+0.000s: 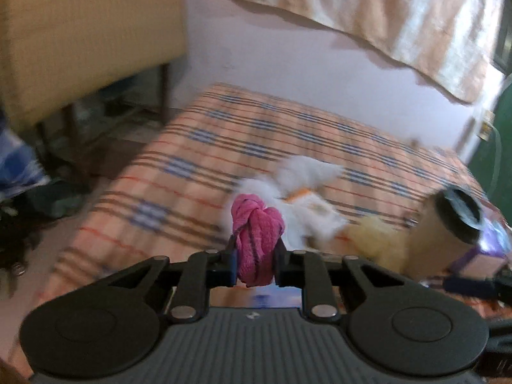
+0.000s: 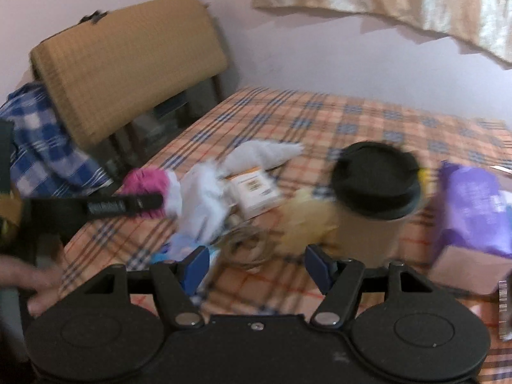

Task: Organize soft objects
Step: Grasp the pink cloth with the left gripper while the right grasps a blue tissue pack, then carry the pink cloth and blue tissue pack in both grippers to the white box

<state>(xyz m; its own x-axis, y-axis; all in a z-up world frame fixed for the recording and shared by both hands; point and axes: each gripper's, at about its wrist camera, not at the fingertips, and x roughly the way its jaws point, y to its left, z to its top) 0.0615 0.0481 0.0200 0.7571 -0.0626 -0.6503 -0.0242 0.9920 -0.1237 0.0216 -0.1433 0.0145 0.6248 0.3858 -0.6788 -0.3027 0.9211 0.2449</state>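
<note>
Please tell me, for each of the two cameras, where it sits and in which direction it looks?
Left wrist: sits on the left gripper, looking down along its fingers, shut on a pink cloth, across the plaid bed.
Right wrist: sits on the right gripper, jaws open, facing the lidded cup; a hand shows.
Shared: pink cloth, white cloth, cup, bed.

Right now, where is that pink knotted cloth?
The pink cloth is clamped in the left tool, held above the checked bedcover, just left of the white fluffy cloth.
</note>
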